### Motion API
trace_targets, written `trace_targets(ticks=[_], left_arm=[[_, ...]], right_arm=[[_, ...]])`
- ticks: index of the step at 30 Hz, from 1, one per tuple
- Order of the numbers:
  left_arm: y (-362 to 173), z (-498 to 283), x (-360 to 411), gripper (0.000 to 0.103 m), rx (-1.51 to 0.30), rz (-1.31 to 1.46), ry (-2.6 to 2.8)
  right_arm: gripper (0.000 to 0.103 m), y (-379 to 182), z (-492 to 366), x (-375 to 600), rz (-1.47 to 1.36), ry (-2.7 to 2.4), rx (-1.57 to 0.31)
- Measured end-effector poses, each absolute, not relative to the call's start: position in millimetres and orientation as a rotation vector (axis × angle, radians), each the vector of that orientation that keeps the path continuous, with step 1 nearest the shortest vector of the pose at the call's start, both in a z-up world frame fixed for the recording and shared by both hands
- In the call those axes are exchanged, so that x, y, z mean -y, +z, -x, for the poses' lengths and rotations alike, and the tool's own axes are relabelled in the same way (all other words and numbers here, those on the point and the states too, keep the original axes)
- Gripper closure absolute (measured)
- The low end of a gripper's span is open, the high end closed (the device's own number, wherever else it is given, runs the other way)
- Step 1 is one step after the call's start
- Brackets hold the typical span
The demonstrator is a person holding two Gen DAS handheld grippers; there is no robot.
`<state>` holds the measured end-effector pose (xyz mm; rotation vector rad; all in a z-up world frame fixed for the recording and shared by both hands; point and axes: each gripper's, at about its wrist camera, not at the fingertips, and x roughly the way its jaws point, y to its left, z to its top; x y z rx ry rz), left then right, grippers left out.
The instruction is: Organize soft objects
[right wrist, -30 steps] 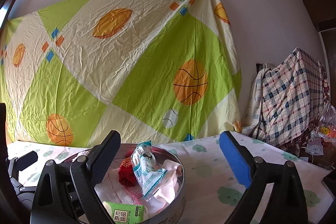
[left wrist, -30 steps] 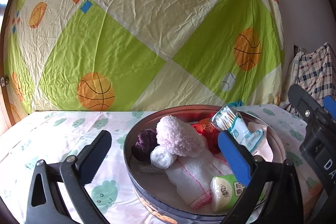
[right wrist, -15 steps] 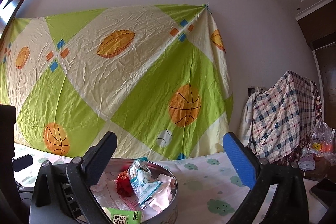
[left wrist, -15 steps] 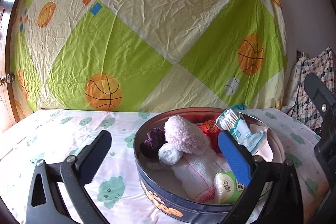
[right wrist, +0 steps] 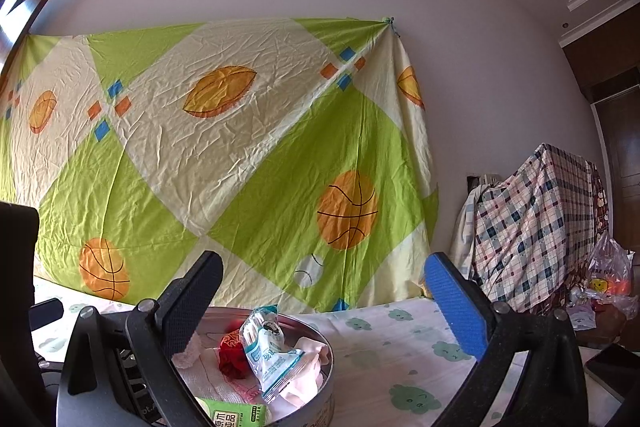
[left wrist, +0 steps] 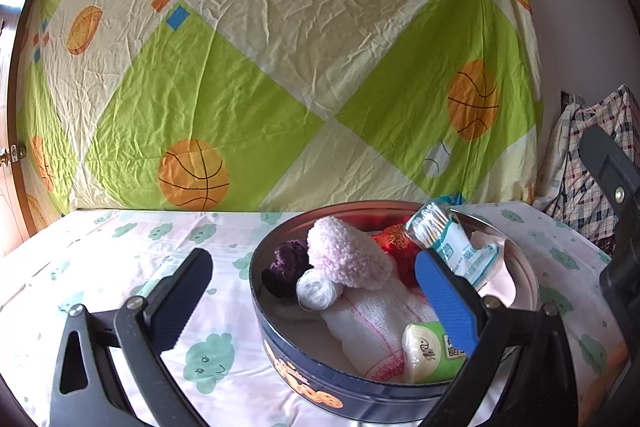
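Observation:
A round dark-blue tin [left wrist: 304,383] stands on the cloud-print sheet. It holds a fluffy pink sock [left wrist: 348,259], a purple yarn ball [left wrist: 286,263], a white roll [left wrist: 316,293], a white cloth with red stitching [left wrist: 372,331], a green tissue pack [left wrist: 430,351], a red pouch [left wrist: 394,241] and a cotton-swab pack [left wrist: 448,243]. My left gripper [left wrist: 316,301] is open over the tin's near-left rim, holding nothing. My right gripper [right wrist: 324,307] is open and empty, raised beside the tin [right wrist: 326,387], which sits low and left in the right wrist view.
A green and cream sheet with basketballs [left wrist: 280,87] hangs behind the bed. A plaid-covered pile [right wrist: 536,227] and a plastic bag [right wrist: 608,279] stand at the right. The cloud-print sheet [right wrist: 400,347] stretches right of the tin.
The right wrist view has tilted upward, so the tin sits lower in it and more wall and ceiling show. The right gripper's jaws stand slightly wider. The left gripper has barely moved.

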<state>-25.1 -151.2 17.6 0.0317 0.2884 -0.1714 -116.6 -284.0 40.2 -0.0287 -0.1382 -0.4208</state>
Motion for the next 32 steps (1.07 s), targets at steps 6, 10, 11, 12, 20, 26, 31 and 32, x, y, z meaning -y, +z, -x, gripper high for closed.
trace_targets(ticks=[6, 10, 11, 12, 20, 26, 31, 32], left_arm=[[17.5, 25.1, 151.9, 0.0, -0.293, -0.033, -0.17], [17.0, 25.0, 151.5, 0.0, -0.301, -0.016, -0.184], [16.5, 24.7, 151.8, 0.0, -0.304, -0.014, -0.189], [16.2, 24.8, 151.9, 0.0, -0.305, -0.014, -0.194], [15.8, 26.0, 151.3, 0.0, -0.303, -0.011, -0.203], [15.5, 23.9, 151.2, 0.0, -0.316, -0.011, -0.204], [14.9, 21.9, 151.4, 0.0, -0.328, -0.011, -0.198], [14.8, 21.7, 151.3, 0.0, -0.329, -0.011, -0.195]], right_arm=[[0.001, 40.0, 116.7, 284.5, 0.028, -0.42, 0.138], [0.001, 39.8, 116.6, 284.7, 0.029, -0.419, 0.138], [0.001, 39.8, 116.7, 284.7, 0.029, -0.42, 0.137], [0.001, 39.7, 116.8, 284.9, 0.028, -0.42, 0.138], [0.001, 39.7, 116.4, 285.4, 0.028, -0.419, 0.137], [0.001, 39.8, 116.3, 285.3, 0.027, -0.418, 0.137], [0.001, 39.7, 116.1, 285.8, 0.027, -0.418, 0.138], [0.001, 39.7, 116.1, 285.5, 0.027, -0.418, 0.137]])
